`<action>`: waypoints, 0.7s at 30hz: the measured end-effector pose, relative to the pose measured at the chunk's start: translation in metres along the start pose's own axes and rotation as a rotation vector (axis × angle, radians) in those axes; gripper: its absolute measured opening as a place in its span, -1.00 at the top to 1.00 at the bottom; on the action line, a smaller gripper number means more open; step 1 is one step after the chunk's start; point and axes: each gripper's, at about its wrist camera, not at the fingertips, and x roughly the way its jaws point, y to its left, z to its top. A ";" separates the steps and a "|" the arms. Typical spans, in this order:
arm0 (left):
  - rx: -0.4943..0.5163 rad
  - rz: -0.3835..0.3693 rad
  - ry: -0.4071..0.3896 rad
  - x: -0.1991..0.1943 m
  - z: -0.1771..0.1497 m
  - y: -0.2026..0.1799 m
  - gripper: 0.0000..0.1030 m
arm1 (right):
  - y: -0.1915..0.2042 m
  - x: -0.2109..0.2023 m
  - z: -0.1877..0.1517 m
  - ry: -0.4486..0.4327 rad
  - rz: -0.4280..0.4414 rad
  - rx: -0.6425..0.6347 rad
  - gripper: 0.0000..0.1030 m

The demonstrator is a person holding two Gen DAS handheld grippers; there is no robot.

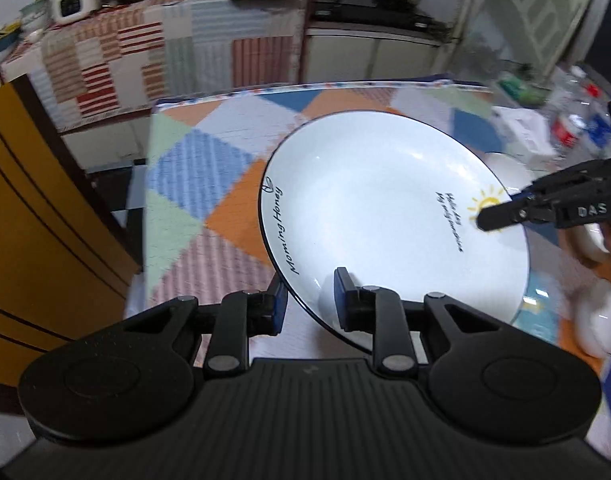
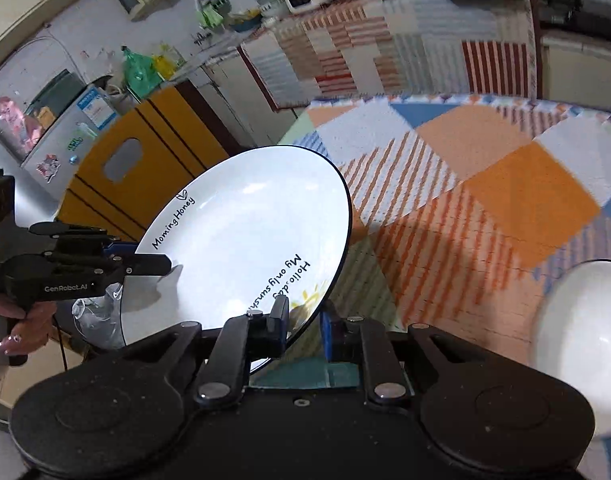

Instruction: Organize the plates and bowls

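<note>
White plate point(image 1: 385, 208) over patchwork tablecloth point(image 1: 209, 184), left tool point(image 1: 309, 300) straddling its rim, right tool point(image 1: 489, 220) on opposite edge

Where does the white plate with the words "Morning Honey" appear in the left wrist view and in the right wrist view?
Left wrist view: the plate fills centre-right, its near rim between the left gripper fingers.
Right wrist view: the plate sits centre-left, tilted, its rim in the right gripper.
Shared landmark: the patchwork tablecloth beneath.
</note>
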 end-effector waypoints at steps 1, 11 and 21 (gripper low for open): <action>-0.003 -0.017 -0.001 -0.006 -0.001 -0.006 0.56 | 0.001 -0.009 -0.004 -0.012 0.000 0.001 0.61; -0.022 -0.099 0.062 -0.004 -0.024 -0.068 0.59 | -0.008 -0.089 -0.063 -0.086 -0.006 0.047 0.60; -0.137 -0.137 0.141 0.043 -0.061 -0.087 0.59 | -0.048 -0.093 -0.112 -0.095 -0.029 0.172 0.61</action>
